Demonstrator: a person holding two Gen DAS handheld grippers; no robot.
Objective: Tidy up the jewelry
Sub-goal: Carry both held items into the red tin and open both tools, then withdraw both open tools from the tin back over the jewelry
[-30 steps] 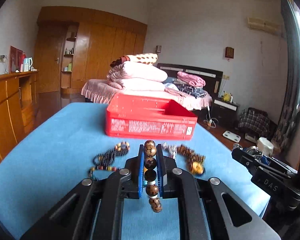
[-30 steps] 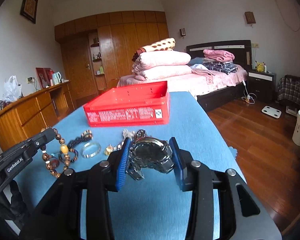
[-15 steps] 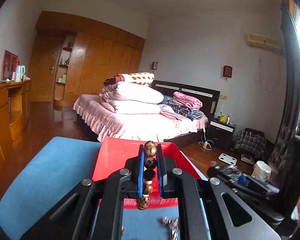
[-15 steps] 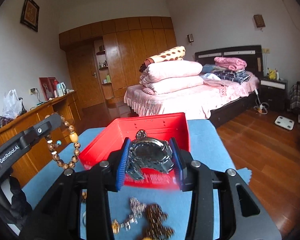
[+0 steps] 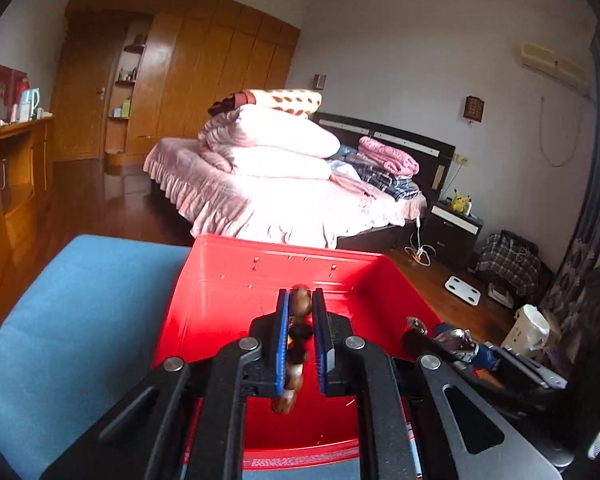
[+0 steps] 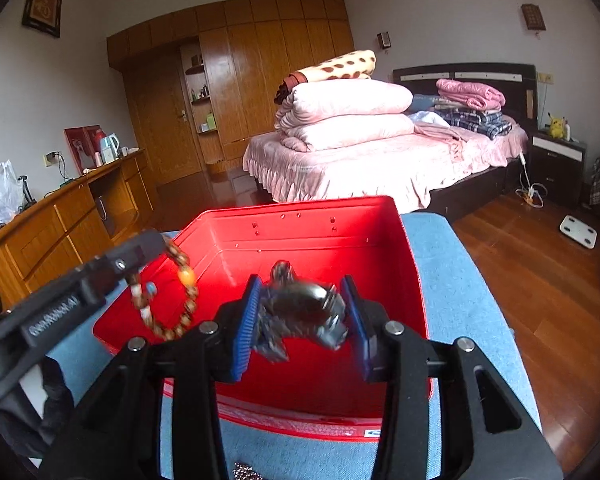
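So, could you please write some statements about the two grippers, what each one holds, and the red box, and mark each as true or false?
1. The left gripper is shut on a bead bracelet. True.
2. The right gripper carries a gold ring. False: it is shut on a metal watch.
3. Both grippers are above the open red box. True.
4. The red box has a closed lid. False: it is open at the top and its inner floor shows.
5. The red box stands on a blue cloth. True.
6. The bead bracelet lies flat on the box floor. False: it hangs from the left gripper.
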